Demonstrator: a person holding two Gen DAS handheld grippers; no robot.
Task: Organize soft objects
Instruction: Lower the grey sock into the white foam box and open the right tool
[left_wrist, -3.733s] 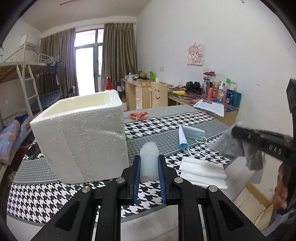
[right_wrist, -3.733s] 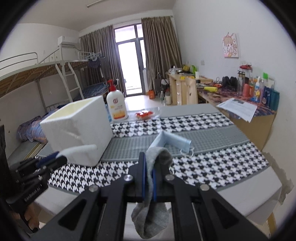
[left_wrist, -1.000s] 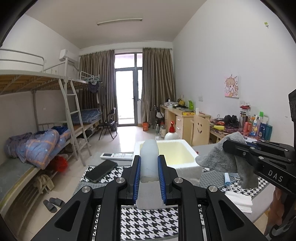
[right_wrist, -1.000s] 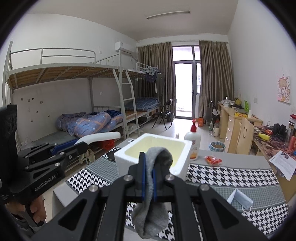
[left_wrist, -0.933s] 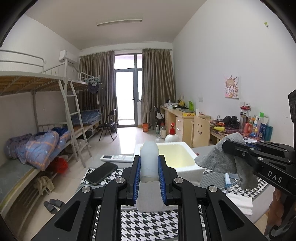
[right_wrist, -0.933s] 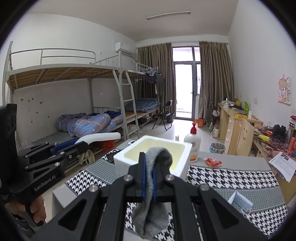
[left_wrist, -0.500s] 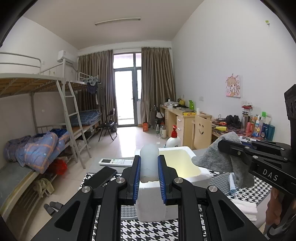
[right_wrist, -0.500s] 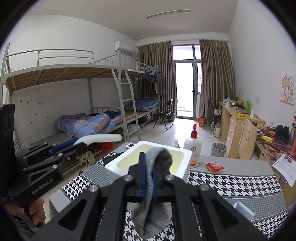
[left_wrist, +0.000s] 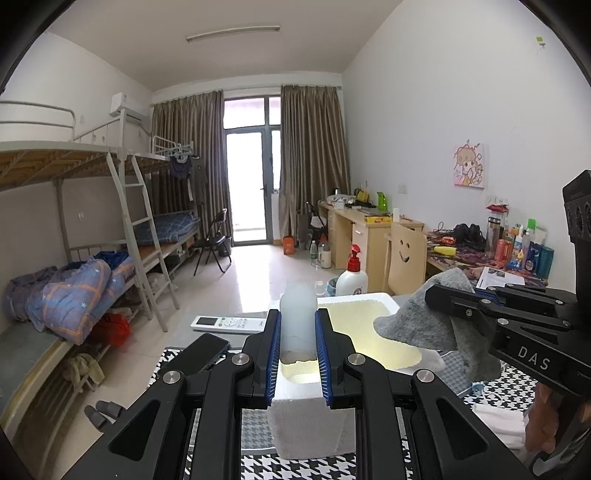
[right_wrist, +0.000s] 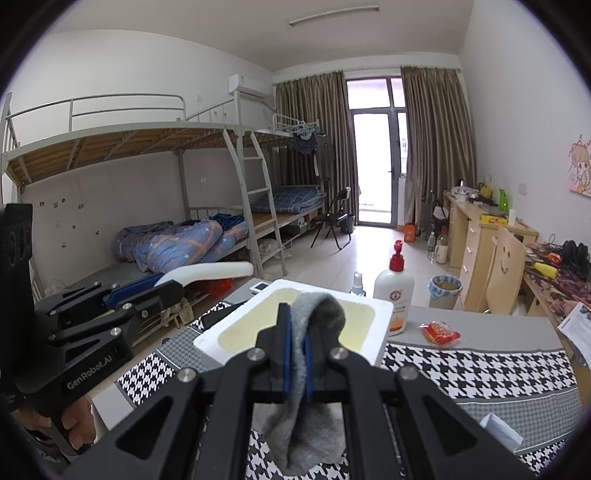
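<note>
Hovering over the foam box (right_wrist: 380, 314): left gripper (left_wrist: 297, 345) clamps a pale soft piece (left_wrist: 297, 314); right gripper (right_wrist: 297, 347) pinches a grey sock (right_wrist: 321, 314); next, presumably, lower and release inside.

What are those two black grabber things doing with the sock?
A person is tidying soft things into the white foam box. The right gripper is shut on a grey sock, and the left gripper is shut on a soft white piece. Both are held at the open box, nothing dropped in yet.
</note>
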